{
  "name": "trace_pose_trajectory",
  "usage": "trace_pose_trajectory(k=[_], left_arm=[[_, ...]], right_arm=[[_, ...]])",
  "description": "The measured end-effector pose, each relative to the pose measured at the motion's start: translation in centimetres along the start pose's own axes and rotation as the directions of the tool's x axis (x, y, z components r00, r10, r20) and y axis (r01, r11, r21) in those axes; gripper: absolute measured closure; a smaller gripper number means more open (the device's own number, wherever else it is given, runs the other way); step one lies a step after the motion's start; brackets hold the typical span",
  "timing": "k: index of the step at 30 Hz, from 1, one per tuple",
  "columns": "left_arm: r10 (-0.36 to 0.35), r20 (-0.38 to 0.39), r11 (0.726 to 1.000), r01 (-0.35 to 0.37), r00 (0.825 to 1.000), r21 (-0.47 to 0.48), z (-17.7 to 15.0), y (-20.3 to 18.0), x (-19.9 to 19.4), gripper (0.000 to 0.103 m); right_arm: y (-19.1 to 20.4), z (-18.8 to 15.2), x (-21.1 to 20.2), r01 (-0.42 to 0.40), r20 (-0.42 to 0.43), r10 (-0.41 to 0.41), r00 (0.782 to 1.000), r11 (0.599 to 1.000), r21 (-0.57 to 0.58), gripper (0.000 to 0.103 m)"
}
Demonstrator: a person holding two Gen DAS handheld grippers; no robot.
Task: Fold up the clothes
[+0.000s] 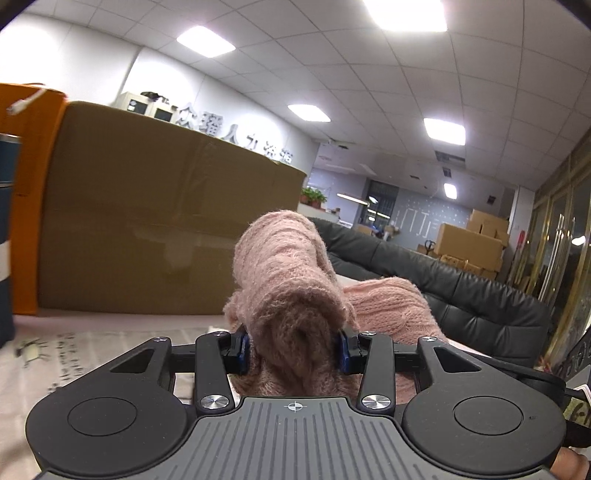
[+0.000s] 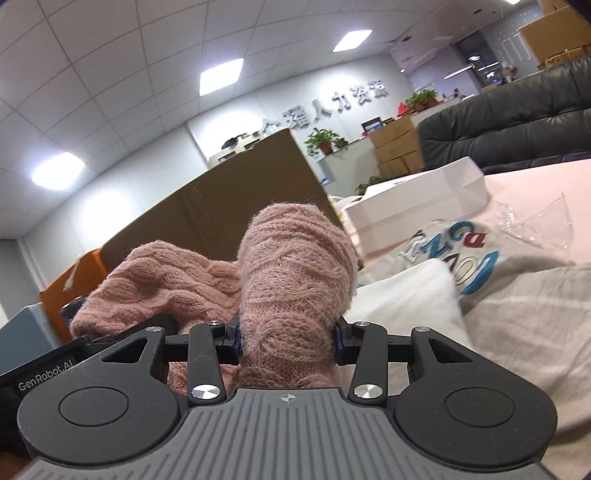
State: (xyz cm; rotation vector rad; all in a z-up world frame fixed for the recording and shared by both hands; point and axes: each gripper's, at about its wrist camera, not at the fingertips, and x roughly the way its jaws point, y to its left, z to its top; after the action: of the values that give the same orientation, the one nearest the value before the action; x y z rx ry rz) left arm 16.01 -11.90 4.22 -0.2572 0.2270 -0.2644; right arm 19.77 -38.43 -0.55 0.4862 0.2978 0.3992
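Left wrist view: left gripper [image 1: 293, 349], jaws clamped on pink knit sweater [image 1: 284, 273], frame centre.
Right wrist view: right gripper [image 2: 287, 343], jaws clamped on same sweater, frame centre.
Backdrop: cardboard box [image 1: 155, 221], left.

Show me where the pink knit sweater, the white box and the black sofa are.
pink knit sweater [image 2: 295, 280]: right wrist view, on the bunched fold standing up between the jaws.
white box [image 2: 417, 206]: right wrist view, on its front wall.
black sofa [image 1: 461, 295]: left wrist view, on the padded backrest.

light: bright ceiling panels [image 1: 406, 14], blown out | edges: fisheye-bent, dark corners | background: slightly blurred
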Motion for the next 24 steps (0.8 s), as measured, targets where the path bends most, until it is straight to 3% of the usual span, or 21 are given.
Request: trace_pose_trajectory(k=[7,10,13,17,18,20,24], left_arm=[[0.054,-0.047,0.998,-0.055,0.997,-0.036,-1.9,0.9,2.8,0.061],[0.1,-0.072,0.992,-0.105,0.992,-0.066,-2.6,1.8,3.2,0.049],[0.145,-0.067,0.983,-0.152,0.987,-0.107,-3.0,2.5,2.8,0.032],[0.178,-0.065,0.97,-0.187,0.982,-0.158,-3.5,3.6,2.5,0.016],[0.189,-0.072,0.966,-0.198,0.979,-0.164,-3.6,3.9,2.6,0.013],[0.25,-0.142,0.957,-0.267,0.958,-0.117,-4.1,3.9,3.5,0.01],[0.294,-0.177,0.95,-0.307,0.939,-0.053,-4.5,3.4,4.2,0.008]], right_arm=[[-1.5,-0.5,1.7,0.097,-0.018,-0.098,0.995,0.994,-0.051,0.063],[-2.0,-0.4,2.0,0.126,-0.032,-0.127,0.991,0.991,-0.046,0.059],[-2.6,-0.5,2.5,0.16,-0.049,-0.162,0.986,0.987,-0.033,0.049],[-3.1,-0.4,2.5,0.221,-0.019,-0.222,0.975,0.975,-0.023,0.023],[-3.3,-0.5,2.8,0.241,-0.023,-0.242,0.97,0.97,-0.024,0.022],[-3.7,-0.7,3.5,0.268,-0.058,-0.269,0.961,0.963,-0.031,0.018],[-4.1,-1.2,5.3,0.307,-0.118,-0.314,0.942,0.949,-0.077,0.012]])
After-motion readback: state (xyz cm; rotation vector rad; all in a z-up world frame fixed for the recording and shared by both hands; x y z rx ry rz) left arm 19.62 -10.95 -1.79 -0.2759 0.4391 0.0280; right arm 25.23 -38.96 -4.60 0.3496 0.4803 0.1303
